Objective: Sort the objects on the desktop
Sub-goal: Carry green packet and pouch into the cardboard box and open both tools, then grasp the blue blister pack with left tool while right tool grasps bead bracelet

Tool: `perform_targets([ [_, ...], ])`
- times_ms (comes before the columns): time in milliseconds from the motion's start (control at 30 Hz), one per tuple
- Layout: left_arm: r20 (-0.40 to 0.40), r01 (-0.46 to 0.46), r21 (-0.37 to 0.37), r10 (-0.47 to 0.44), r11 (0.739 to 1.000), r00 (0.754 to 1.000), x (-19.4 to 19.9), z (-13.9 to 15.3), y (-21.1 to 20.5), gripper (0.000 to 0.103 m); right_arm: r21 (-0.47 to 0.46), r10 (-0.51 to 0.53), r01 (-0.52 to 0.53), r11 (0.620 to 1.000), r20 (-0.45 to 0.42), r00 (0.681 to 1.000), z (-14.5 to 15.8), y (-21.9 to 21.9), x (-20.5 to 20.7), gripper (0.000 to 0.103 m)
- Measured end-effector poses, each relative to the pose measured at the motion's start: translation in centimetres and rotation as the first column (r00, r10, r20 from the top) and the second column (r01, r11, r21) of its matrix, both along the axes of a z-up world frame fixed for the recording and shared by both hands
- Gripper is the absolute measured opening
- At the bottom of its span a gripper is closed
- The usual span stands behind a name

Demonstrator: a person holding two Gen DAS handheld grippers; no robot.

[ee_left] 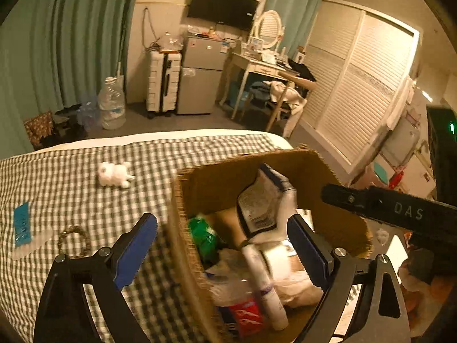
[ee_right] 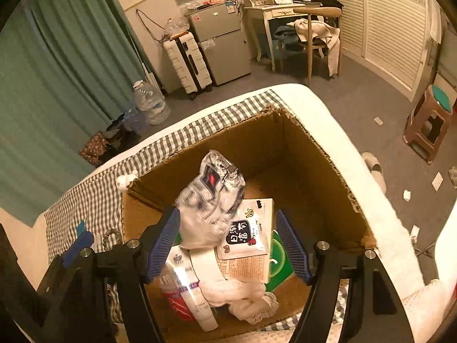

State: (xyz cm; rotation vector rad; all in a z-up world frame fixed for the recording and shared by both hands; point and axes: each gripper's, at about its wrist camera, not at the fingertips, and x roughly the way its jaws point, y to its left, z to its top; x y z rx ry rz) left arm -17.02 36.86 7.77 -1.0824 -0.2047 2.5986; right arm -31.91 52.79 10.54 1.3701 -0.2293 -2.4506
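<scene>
An open cardboard box [ee_left: 205, 183] [ee_right: 314, 154] stands on a checked bedspread [ee_left: 71, 177]. It holds a silvery snack bag [ee_right: 211, 197], a white sachet [ee_right: 248, 231], a white tube [ee_left: 265, 283] [ee_right: 200, 294], a green packet [ee_left: 204, 235], a red item [ee_left: 247, 314] and crumpled white cloth [ee_right: 242, 294]. My left gripper [ee_left: 222, 243] is open over the box's left wall, holding nothing. My right gripper [ee_right: 228, 237] is open above the box, holding nothing; its body shows in the left wrist view [ee_left: 400, 208]. Outside the box lie a white plush toy [ee_left: 115, 173], a blue packet [ee_left: 22, 224] and a bead bracelet [ee_left: 74, 240].
The bed's white edge [ee_right: 357, 177] runs right of the box. Beyond are a water jug [ee_left: 111, 105], a white suitcase [ee_left: 162, 83], a small fridge [ee_left: 200, 77], a desk with chair [ee_right: 311, 28] and a stool [ee_right: 431, 123]. Paper scraps and slippers [ee_right: 374, 165] lie on the floor.
</scene>
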Motion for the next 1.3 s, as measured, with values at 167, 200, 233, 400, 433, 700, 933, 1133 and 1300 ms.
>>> perform_targets([
  [167, 0.023, -0.093, 0.014, 0.093, 0.996, 0.995, -0.8, -0.3, -6.3, 0.097, 0.017, 0.065, -0.065, 0.998, -0.007, 0.998, -0.7, -2.3, 0.5, 0.07],
  [200, 0.023, -0.124, 0.008, 0.124, 0.992, 0.992, -0.9, -0.4, -8.1, 0.097, 0.029, 0.083, -0.083, 0.996, -0.019, 0.996, -0.4, -3.2, 1.0, 0.07],
  [233, 0.021, -0.151, 0.0, 0.151, 0.989, 0.988, -0.9, -0.6, -9.6, 0.098, 0.036, 0.106, -0.105, 0.994, -0.034, 0.994, -0.1, -4.2, 1.5, 0.07],
  [400, -0.002, -0.33, -0.148, 0.333, 0.932, 0.943, -0.2, -2.3, -19.7, 0.098, 0.067, 0.258, -0.251, 0.966, -0.129, 0.957, 1.9, -9.4, 4.7, 0.07],
  [433, 0.001, -0.369, -0.165, 0.374, 0.915, 0.928, 0.2, -3.3, -22.1, 0.098, 0.078, 0.279, -0.27, 0.96, -0.144, 0.95, 2.1, -10.3, 5.4, 0.07],
  [700, 0.2, -0.553, -0.07, 0.554, 0.83, 0.808, 1.9, -15.3, -33.2, 0.098, 0.199, 0.523, -0.489, 0.849, -0.201, 0.828, 0.6, -21.4, 12.0, 0.079],
  [933, 0.23, -0.614, 0.046, 0.59, 0.788, 0.774, 0.8, -17.2, -36.3, 0.098, 0.464, 0.732, -0.608, 0.644, -0.143, 0.667, -7.6, -31.8, 15.6, 0.08],
  [1133, 0.194, -0.581, -0.024, 0.574, 0.814, 0.796, -1.6, -18.0, -35.9, 0.098, 0.431, 0.684, -0.623, 0.652, 0.02, 0.729, -15.8, -37.3, 10.8, 0.08],
  [1300, 0.054, -0.528, -0.136, 0.538, 0.838, 0.841, -4.3, -17.8, -34.3, 0.098, 0.391, 0.596, -0.554, 0.735, 0.019, 0.803, -18.3, -37.4, 7.4, 0.08],
])
